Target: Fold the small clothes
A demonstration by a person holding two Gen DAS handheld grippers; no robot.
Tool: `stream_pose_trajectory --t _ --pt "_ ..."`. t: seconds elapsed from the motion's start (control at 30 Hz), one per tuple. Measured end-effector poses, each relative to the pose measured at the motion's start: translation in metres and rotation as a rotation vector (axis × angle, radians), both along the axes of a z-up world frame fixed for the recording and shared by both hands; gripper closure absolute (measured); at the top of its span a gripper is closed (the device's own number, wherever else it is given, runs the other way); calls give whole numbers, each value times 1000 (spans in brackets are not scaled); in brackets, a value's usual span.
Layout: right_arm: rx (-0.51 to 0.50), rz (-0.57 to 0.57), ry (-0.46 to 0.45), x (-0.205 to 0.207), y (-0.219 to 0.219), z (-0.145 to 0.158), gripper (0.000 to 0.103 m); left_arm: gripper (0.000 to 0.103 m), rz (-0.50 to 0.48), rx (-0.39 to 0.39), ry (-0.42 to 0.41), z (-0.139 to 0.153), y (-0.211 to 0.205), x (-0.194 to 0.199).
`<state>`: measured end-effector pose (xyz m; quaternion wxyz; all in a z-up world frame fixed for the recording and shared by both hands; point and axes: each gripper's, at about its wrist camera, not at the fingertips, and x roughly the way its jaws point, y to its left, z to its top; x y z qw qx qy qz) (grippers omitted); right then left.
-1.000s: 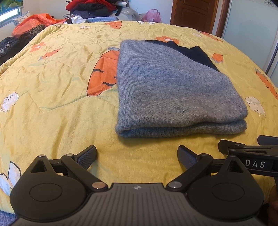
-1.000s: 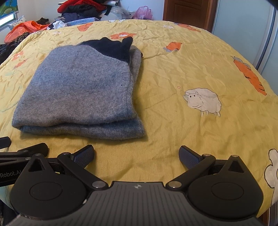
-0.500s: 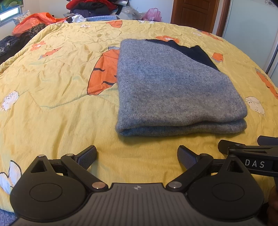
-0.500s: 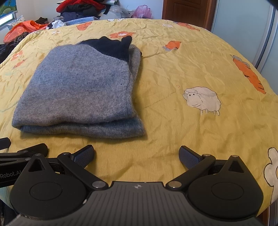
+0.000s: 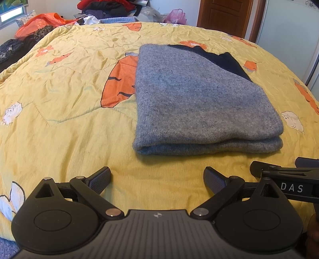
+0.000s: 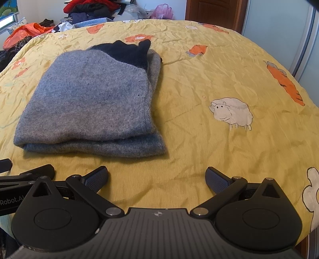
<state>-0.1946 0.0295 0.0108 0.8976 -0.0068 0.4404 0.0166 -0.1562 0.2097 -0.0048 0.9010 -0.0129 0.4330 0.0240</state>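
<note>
Folded sweater (image 5: 199,103) beyond left gripper (image 5: 157,180)

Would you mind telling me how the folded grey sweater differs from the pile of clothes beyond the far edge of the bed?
The grey sweater is folded flat into a tidy rectangle; the pile of clothes is a loose, jumbled heap. The sweater is grey with a dark navy part at its far end; the pile mixes red, black and purple. The sweater lies on the yellow quilt, near both open grippers; the pile sits beyond the quilt's far edge. Both are untouched.

Yellow cartoon quilt (image 5: 65,139), clothes heap (image 6: 89,10), wooden door (image 5: 225,14).
</note>
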Motion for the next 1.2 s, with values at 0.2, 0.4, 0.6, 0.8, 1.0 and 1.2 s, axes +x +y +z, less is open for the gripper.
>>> stream_pose_trajectory --t 0.2,0.4,0.6,0.8,1.0,1.2 --pt "-1 -11 16 2 0 1 0 3 0 0 0 0 0 0" --pt "-1 -16 25 2 0 1 0 3 2 -1 1 0 0 0" --pt "-1 -15 25 2 0 1 0 3 1 -2 2 0 0 0" --pt "-2 -15 25 2 0 1 0 3 2 -2 3 0 0 0" --pt "-2 -15 26 3 0 1 0 3 2 -2 3 1 0 1" --pt "-3 -14 28 3 1 1 0 3 2 -12 7 0 0 0"
